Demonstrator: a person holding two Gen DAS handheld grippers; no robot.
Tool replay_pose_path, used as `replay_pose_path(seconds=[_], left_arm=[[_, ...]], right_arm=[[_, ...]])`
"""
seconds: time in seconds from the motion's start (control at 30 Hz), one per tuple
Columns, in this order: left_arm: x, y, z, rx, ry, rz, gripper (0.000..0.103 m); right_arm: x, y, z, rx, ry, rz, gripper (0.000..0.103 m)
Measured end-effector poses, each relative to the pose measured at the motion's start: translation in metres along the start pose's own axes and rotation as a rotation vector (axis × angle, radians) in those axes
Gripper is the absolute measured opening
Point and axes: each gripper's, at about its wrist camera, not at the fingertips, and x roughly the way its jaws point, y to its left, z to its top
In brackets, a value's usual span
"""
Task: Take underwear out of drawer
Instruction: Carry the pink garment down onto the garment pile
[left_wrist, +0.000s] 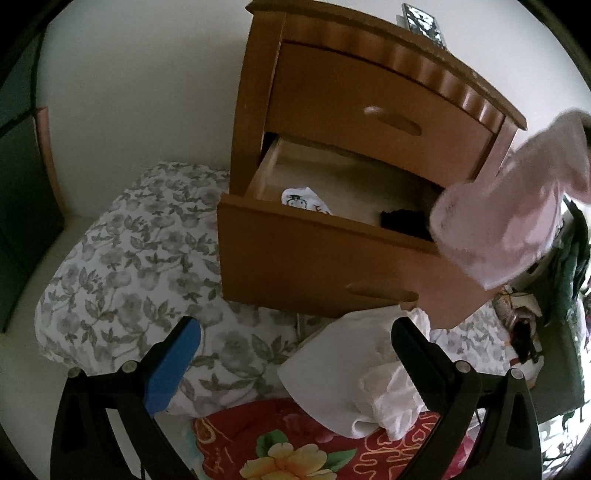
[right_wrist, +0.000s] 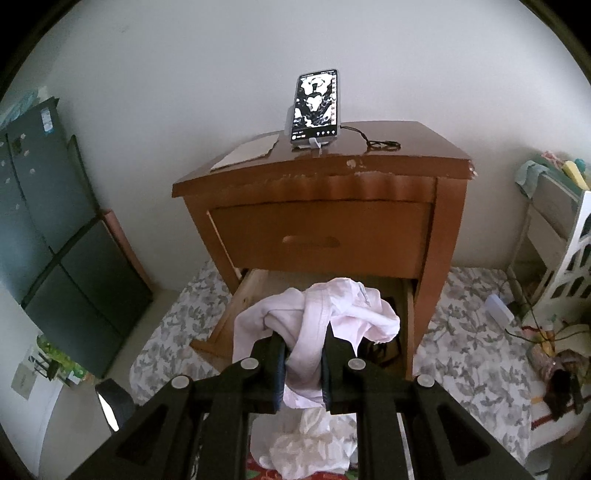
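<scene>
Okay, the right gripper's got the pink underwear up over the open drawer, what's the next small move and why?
Probably carry the pink underwear, clamped in the right gripper, back toward the white clothes on the bedding and release there. It already hangs clear above the open drawer, where a white piece and a dark one remain.

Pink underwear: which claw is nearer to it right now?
Right. The right claw is shut on the pink underwear above the open drawer; the left claw hangs open and empty, lower, over the bedding.

No text can be read. The phone (right_wrist: 316, 107) screen on the nightstand (right_wrist: 332, 229) shows marks too small to make out, and the red cloth (left_wrist: 388, 454) bears only yellow squiggles.
</scene>
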Motion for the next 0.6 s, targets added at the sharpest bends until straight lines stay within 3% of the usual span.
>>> replay_pose_path(seconds=[0.3, 0.6], left_arm=[[-0.014, 0.001, 0.001, -0.013, -0.031, -0.007, 0.103], [-0.013, 0.002, 0.001, -0.019, -0.024, -0.006, 0.103]], right_arm=[[0.008, 0.006, -0.032, -0.017, 0.082, -0.008, 0.016], [0.083, 0.006, -0.080, 0.006, 0.282, -0.013, 0.016]])
